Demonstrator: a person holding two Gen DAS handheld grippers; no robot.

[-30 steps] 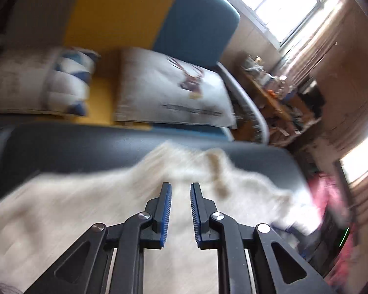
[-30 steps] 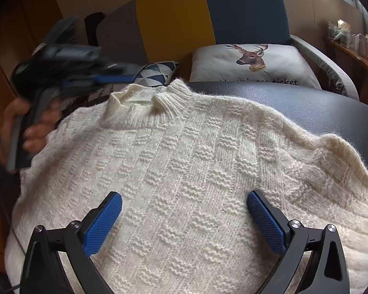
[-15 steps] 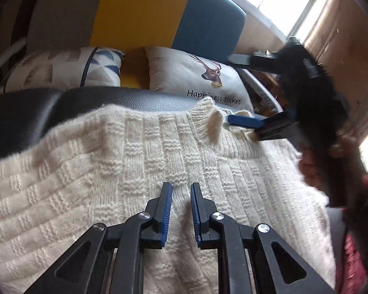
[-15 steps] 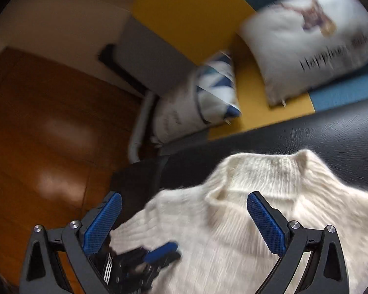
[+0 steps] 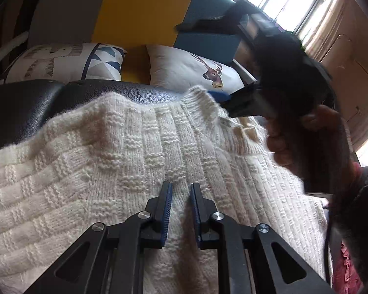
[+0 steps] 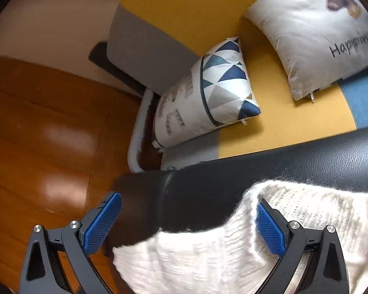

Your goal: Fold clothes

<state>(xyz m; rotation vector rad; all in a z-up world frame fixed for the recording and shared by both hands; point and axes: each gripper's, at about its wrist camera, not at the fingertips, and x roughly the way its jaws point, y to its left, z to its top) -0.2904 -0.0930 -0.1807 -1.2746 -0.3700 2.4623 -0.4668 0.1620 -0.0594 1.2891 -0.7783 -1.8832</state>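
**Sweater flat, right gripper at the collar**

While the cream sweater (image 5: 135, 171) lies spread on the black tabletop (image 5: 24, 107), your left gripper (image 5: 180, 196) hovers nearly closed, empty. Your right gripper (image 6: 189, 223), spread wide, straddles the collar (image 6: 252, 210). Whether you are smoothing or folding is unclear.

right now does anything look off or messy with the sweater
Nothing damaged or spilled. The cream sweater lies unfolded on the black padded surface, a little rumpled near its collar, where the open right claw straddles its edge. The left claw is nearly closed above the knit.
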